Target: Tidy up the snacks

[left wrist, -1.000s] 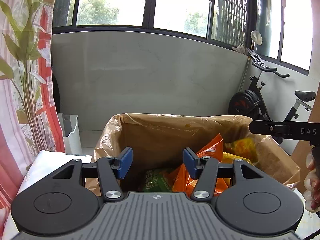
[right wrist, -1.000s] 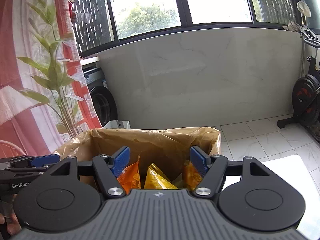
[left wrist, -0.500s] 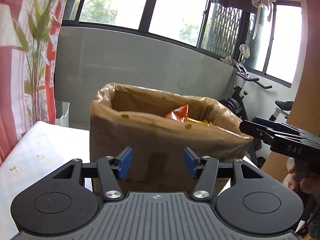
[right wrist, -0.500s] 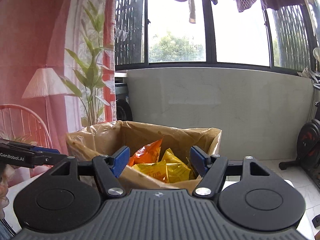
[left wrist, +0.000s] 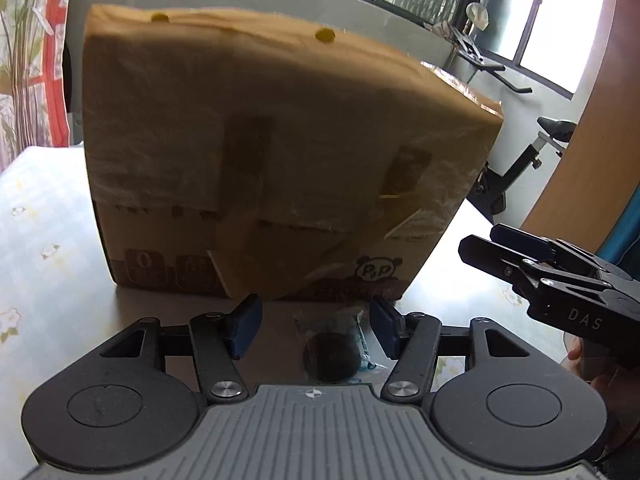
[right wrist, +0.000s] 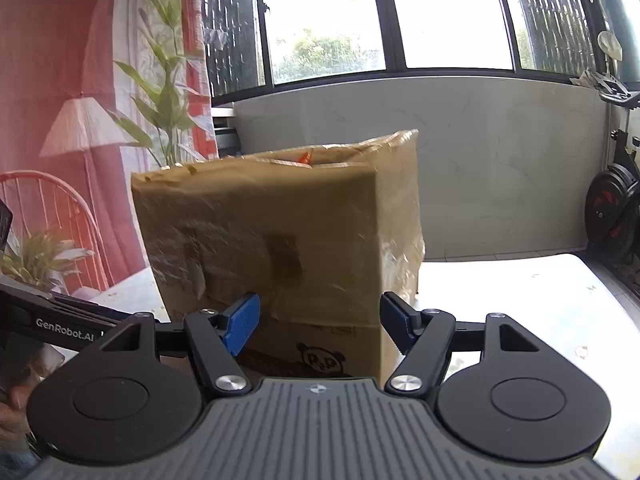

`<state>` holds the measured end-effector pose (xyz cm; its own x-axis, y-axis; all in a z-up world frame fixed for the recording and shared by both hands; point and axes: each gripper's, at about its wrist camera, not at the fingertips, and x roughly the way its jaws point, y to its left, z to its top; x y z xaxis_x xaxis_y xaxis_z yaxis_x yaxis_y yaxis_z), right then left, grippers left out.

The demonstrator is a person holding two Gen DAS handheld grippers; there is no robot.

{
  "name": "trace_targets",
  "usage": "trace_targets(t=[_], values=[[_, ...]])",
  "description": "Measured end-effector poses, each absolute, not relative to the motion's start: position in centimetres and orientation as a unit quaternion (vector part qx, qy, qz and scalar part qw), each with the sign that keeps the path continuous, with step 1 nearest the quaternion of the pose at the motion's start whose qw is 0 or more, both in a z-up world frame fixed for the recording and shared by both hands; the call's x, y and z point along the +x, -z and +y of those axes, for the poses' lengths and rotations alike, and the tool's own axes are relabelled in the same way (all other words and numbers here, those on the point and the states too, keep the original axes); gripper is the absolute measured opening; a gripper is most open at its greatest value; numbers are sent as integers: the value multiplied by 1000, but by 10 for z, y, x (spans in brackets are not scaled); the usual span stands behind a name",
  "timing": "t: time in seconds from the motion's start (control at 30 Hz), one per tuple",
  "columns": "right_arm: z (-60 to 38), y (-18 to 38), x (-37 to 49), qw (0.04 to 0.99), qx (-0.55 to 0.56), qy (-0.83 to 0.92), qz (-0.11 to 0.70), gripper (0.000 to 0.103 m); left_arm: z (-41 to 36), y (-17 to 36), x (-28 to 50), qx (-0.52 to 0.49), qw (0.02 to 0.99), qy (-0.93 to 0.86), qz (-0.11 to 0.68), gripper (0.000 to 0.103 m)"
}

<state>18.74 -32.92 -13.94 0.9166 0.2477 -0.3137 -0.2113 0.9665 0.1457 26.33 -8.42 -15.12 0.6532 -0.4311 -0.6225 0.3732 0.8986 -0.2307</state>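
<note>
Black linkages with blue pads and silver screws are being shown on the left gripper (left wrist: 316,326) and the right gripper (right wrist: 320,326), above ribbed grey housings.

"DAS" stands on the right hand-held gripper (left wrist: 516,252), "GenRobot.AI" on the left hand-held gripper (right wrist: 64,322), perhaps "0" on the cardboard box (left wrist: 280,140).

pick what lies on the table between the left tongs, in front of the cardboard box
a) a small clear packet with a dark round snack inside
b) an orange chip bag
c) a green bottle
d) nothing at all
a: in the left wrist view a small clear packet with a dark round piece inside lies on the table between the open left tongs, just in front of the cardboard box.
</note>
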Motion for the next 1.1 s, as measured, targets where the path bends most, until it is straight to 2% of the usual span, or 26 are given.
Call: trace_targets(t=[0.33, 0.53, 0.67, 0.7, 0.77, 1.1], values=[[-339, 197, 195, 972, 44, -73, 218, 67, -125, 194, 287, -6, 883, 226, 412, 65], [-346, 208, 199, 968, 54, -78, 233, 62, -133, 210, 299, 8, 876, 212, 432, 66], [-340, 209, 198, 967, 36, -90, 234, 62, -136, 215, 299, 9, 879, 207, 430, 66], [-338, 209, 197, 967, 30, -93, 234, 62, -134, 214, 299, 12, 880, 206, 427, 65], [-336, 210, 198, 967, 23, -98, 234, 62, -132, 212, 294, 19, 886, 200, 418, 52], [-333, 212, 202, 964, 21, -103, 243, 62, -90, 208, 283, -25, 897, 138, 420, 51]])
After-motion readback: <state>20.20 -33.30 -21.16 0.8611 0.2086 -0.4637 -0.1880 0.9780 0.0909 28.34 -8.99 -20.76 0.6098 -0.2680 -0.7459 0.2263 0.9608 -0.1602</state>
